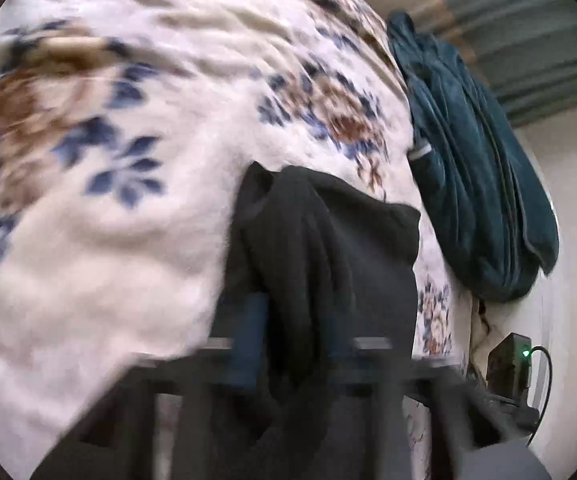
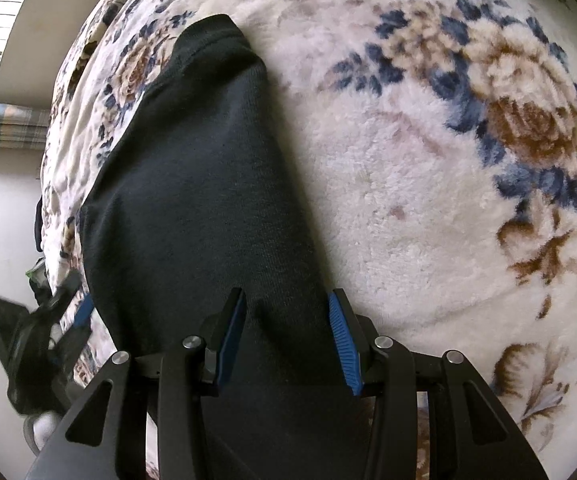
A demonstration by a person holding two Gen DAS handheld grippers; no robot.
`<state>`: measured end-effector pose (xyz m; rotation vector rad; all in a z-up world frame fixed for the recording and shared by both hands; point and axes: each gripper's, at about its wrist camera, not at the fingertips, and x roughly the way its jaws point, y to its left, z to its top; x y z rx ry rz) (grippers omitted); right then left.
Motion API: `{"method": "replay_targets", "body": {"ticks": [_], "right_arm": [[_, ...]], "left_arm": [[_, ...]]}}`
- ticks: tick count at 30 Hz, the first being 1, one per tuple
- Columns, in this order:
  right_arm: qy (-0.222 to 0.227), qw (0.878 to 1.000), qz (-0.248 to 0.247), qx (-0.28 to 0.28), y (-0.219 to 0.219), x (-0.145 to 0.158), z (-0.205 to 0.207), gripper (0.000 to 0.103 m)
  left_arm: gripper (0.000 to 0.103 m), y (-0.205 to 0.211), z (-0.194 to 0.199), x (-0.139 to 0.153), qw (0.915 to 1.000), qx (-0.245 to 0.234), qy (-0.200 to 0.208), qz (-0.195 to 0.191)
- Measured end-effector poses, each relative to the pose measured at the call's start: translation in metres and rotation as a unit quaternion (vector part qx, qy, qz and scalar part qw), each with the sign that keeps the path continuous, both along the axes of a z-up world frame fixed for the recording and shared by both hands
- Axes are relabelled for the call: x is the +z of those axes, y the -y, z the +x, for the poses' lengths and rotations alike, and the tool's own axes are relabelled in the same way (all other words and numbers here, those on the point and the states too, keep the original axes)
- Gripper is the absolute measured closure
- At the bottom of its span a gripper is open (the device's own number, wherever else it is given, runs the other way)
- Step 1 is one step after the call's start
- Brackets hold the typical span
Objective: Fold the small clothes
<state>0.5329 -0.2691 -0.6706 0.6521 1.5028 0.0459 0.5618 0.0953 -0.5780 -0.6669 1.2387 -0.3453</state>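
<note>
One black garment [image 2: 192,184] lies on one floral fleece blanket [image 2: 408,184], which covers a bed. One teal quilted jacket [image 1: 468,168] is heaped at the blanket's far edge in the left wrist view, and one small black box with a green light [image 1: 510,364] sits low beside the bed near the wall. Two grippers are in view.

In the right wrist view the garment stretches away from the camera as a long dark strip, its far end rounded and resting on the blanket. The right gripper [image 2: 288,332] hovers low over the near part of the cloth, its jaws spread wide, with the fabric passing flat between the two blue pads [image 2: 342,340]; neither pad visibly presses it. The right gripper points forward along the length of the strip.

The left wrist view is blurred. There a bunched fold of the garment [image 1: 308,248] rises between the jaws of the left gripper [image 1: 294,344], which are drawn narrow around it. In the right wrist view the left gripper [image 2: 48,328] appears at the garment's left edge, tilted in toward the cloth.
</note>
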Motion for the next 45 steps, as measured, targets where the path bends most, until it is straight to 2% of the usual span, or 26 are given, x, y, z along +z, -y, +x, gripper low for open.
{"method": "replay_targets", "body": {"ticks": [2,4,5,7,8,11,14,15,16,18,20,22,24,27,28,29,30,32,33,34,35,36,37,39,41,45], "right_arm": [[0.0,1.0,-0.002,0.001,-0.002,0.0,0.0,0.057],[0.0,1.0,-0.004,0.0,-0.003,-0.001,0.0,0.057],[0.0,1.0,-0.003,-0.001,-0.004,-0.001,-0.001,0.057],[0.0,1.0,-0.004,-0.002,-0.004,-0.002,-0.001,0.057],[0.001,1.0,-0.005,-0.004,-0.004,-0.001,-0.001,0.057],[0.001,1.0,0.0,-0.009,0.0,-0.001,-0.003,0.057],[0.002,1.0,-0.002,-0.011,0.002,0.0,-0.002,0.057],[0.002,1.0,-0.002,-0.013,0.003,0.001,-0.002,0.057],[0.002,1.0,0.0,-0.015,0.004,0.002,-0.002,0.057],[0.003,1.0,0.004,-0.016,0.005,0.004,-0.003,0.057],[0.005,1.0,0.008,-0.018,0.005,0.006,-0.003,0.058],[0.005,1.0,0.014,-0.02,0.005,0.007,-0.004,0.057],[0.003,1.0,0.019,-0.02,0.004,0.006,-0.004,0.058],[0.001,1.0,0.017,-0.014,0.002,0.004,-0.005,0.058],[0.0,1.0,0.017,-0.012,0.001,0.003,-0.005,0.058],[-0.001,1.0,0.017,-0.01,0.0,0.002,-0.005,0.058],[-0.001,1.0,0.015,-0.009,0.0,0.002,-0.006,0.058],[-0.001,1.0,0.013,-0.005,0.0,0.0,-0.006,0.058],[-0.002,1.0,0.015,-0.005,0.001,-0.001,-0.007,0.058],[-0.003,1.0,0.018,-0.006,0.002,-0.002,-0.008,0.058],[-0.004,1.0,0.018,-0.006,0.003,-0.003,-0.009,0.058],[-0.007,1.0,0.017,-0.007,0.005,-0.005,-0.01,0.058],[-0.01,1.0,0.016,-0.01,0.008,-0.007,-0.012,0.058],[-0.015,1.0,0.017,-0.016,0.014,-0.008,-0.015,0.058],[-0.016,1.0,0.019,-0.019,0.018,-0.007,-0.018,0.057],[-0.008,1.0,0.023,-0.009,0.021,0.001,-0.024,0.058]], "left_arm": [[0.091,0.015,0.014,-0.01,0.9991,-0.036,-0.021,0.006],[0.092,0.019,0.018,-0.011,0.9987,-0.045,-0.022,0.009],[0.097,0.018,0.019,-0.008,0.9986,-0.048,-0.018,0.01],[0.1,0.009,0.017,0.007,0.9992,-0.039,0.001,0.0],[0.1,0.006,0.018,0.011,0.9991,-0.04,0.002,0.01],[0.1,-0.003,0.018,0.014,0.9944,-0.066,0.006,0.082],[0.099,-0.001,0.025,0.006,0.9829,-0.1,0.001,0.155],[0.099,0.002,0.025,0.004,0.9789,-0.112,0.001,0.171],[0.096,0.004,0.026,0.004,0.9791,-0.112,-0.004,0.17],[0.095,-0.004,0.026,0.004,0.9875,-0.09,-0.021,0.128],[0.083,-0.019,0.018,0.005,0.998,-0.04,-0.039,0.031],[0.058,-0.027,0.003,0.002,0.9971,-0.002,-0.051,-0.056],[0.05,-0.021,-0.01,-0.004,0.9936,0.004,-0.057,-0.097],[0.052,0.009,-0.02,-0.016,0.9943,-0.043,-0.066,-0.072],[0.06,0.018,-0.021,-0.017,0.9955,-0.057,-0.056,-0.05],[0.071,0.021,-0.022,-0.017,0.9959,-0.059,-0.045,-0.052],[0.088,0.02,-0.022,-0.022,0.9939,-0.052,-0.047,-0.085],[0.088,0.012,-0.025,-0.023,0.9869,-0.035,-0.048,-0.15],[0.088,0.009,-0.029,-0.021,0.981,-0.031,-0.036,-0.188],[0.088,0.006,-0.031,-0.022,0.9768,-0.024,-0.031,-0.211],[0.087,0.002,-0.032,-0.026,0.9798,-0.016,-0.038,-0.196],[0.084,-0.001,-0.031,-0.033,0.9914,-0.019,-0.057,-0.116],[0.083,-0.003,-0.029,-0.038,0.9949,-0.032,-0.064,-0.072],[0.081,-0.005,-0.025,-0.037,0.9942,-0.043,-0.068,-0.072],[0.078,0.0,-0.023,-0.016,0.9957,-0.052,-0.063,-0.044],[0.044,0.016,-0.034,0.022,0.9968,-0.076,-0.027,-0.005]]}}
